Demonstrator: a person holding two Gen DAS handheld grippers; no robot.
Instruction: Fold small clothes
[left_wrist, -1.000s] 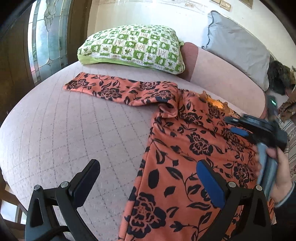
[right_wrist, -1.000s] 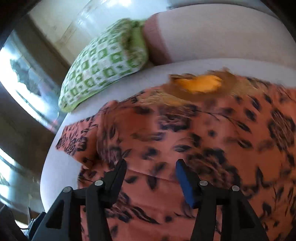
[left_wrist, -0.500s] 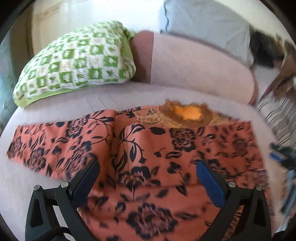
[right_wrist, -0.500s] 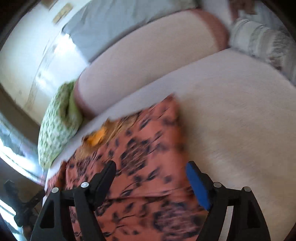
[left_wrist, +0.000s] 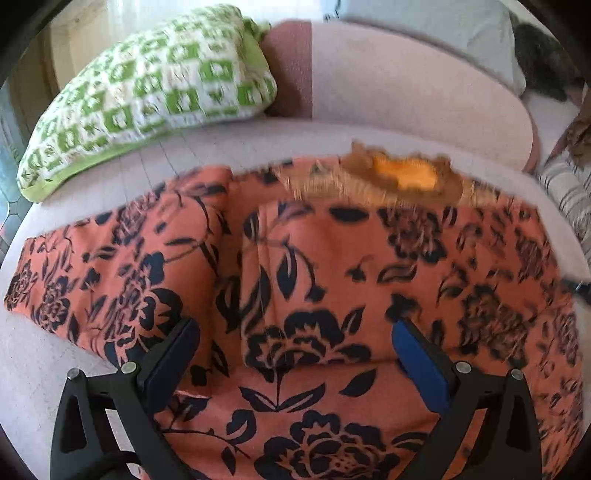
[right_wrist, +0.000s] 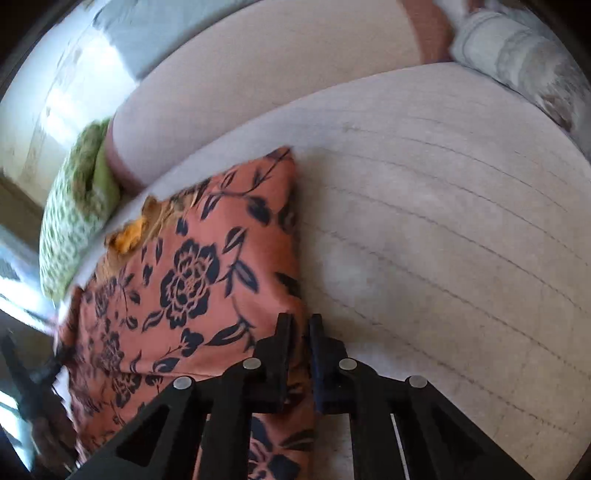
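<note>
An orange garment with black flowers (left_wrist: 332, 258) lies flat on the pale quilted bed (right_wrist: 443, 240), its yellow-lined neckline (left_wrist: 402, 177) at the far side. One sleeve (left_wrist: 92, 280) stretches out to the left. My left gripper (left_wrist: 295, 328) hovers open over the garment's middle, with nothing between its fingers. At the garment's right edge (right_wrist: 291, 258), my right gripper (right_wrist: 298, 321) has its jaws closing to a narrow gap. Orange fabric of that edge shows between the pads.
A green-and-white checked pillow (left_wrist: 147, 92) lies at the far left against a pink bolster (left_wrist: 406, 92), with a grey pillow (left_wrist: 443, 29) behind it. A striped cushion (right_wrist: 517, 55) sits at the far right. Bare quilt spreads right of the garment.
Both grippers swung rightward across the garment. The left one now faces the neckline over the body. The right one went from the body to the right edge, and its jaws closed from wide.
</note>
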